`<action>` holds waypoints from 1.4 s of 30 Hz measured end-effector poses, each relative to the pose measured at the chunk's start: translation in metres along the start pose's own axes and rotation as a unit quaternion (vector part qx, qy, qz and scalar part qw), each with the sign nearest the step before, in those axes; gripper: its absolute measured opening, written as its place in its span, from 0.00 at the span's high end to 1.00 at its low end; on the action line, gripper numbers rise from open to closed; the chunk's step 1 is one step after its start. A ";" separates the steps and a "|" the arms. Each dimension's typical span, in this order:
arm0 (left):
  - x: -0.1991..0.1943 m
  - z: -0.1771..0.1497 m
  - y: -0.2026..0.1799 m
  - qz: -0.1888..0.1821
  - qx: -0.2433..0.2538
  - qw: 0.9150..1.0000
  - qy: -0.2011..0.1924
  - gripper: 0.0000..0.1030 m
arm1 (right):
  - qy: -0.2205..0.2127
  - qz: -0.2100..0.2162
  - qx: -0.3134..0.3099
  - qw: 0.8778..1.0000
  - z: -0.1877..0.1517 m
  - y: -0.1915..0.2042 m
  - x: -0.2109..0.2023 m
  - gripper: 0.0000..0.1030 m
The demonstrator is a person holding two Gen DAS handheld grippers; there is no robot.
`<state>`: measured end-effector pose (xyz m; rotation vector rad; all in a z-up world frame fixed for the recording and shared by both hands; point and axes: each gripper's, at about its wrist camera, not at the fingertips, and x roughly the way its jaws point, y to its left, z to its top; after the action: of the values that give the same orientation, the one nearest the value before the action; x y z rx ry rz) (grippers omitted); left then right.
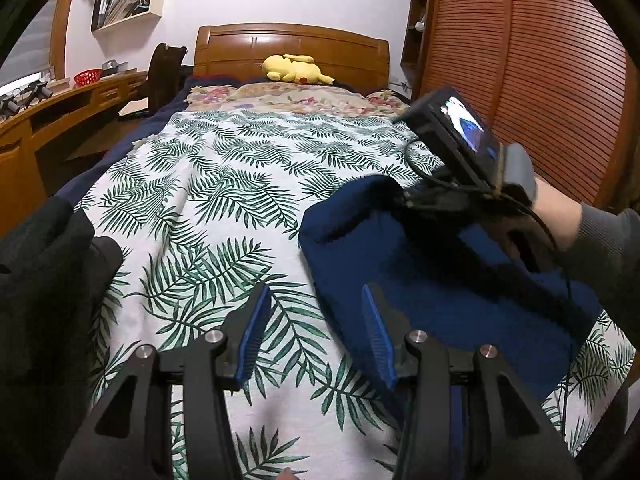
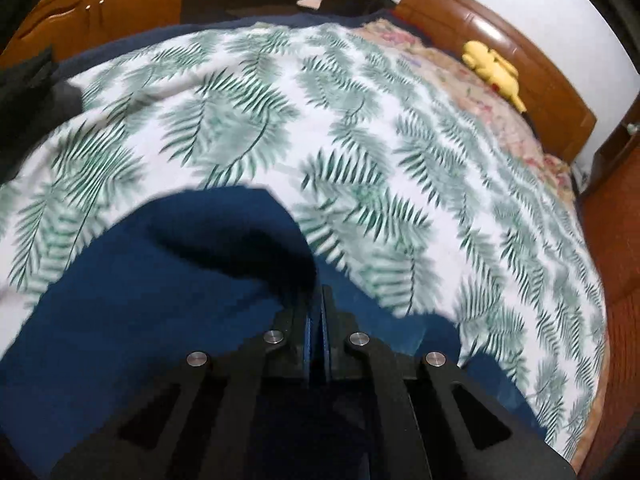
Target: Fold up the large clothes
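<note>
The right hand-held gripper [image 2: 318, 320] sits at the lower centre of its own view with its blue pads drawn together, and dark blue cloth bunches up against their tips; a thin layer may be pinched between them, but the blur and the shadow there keep that from being certain. From that point the blue garment [image 2: 152, 312] spreads down and to the lower left of the frame, its raised fold curling over just above the closed fingers. In the left wrist view the same garment [image 1: 440, 280] fills the lower right, lying on the leaf-print bedspread [image 1: 208, 184] with its long axis running from the lower right edge up toward the centre, and the person's right hand [image 1: 556, 220] holds its tool over the far upper end of it. The left hand-held gripper [image 1: 316, 336] stands released at the bottom centre, its right pad just over the near left border of the cloth and its left pad over bare bedspread, nothing between them. So the garment lies to the right of the left tool, whose nearest target is that near border, while the right hand is already at the far end
</note>
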<state>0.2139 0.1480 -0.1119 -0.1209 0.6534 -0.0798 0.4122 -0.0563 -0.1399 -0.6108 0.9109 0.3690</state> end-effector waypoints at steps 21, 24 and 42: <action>-0.009 0.012 -0.034 -0.026 0.023 0.999 -0.024 0.55 | 0.028 -0.088 0.202 0.975 -0.139 -0.114 -0.050 0.46; -0.008 0.013 -0.046 -0.032 0.033 0.999 -0.024 0.55 | 0.042 -0.093 0.237 0.966 -0.190 -0.126 -0.070 0.46; 0.007 -0.002 -0.169 -0.082 0.107 0.991 0.006 0.55 | 0.017 -0.073 0.338 0.938 -0.338 -0.134 -0.167 0.36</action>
<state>0.2122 -0.0201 -0.0945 0.0325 0.6428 -0.3087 0.1797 -0.3814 -0.1144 -0.0466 0.9475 -0.1004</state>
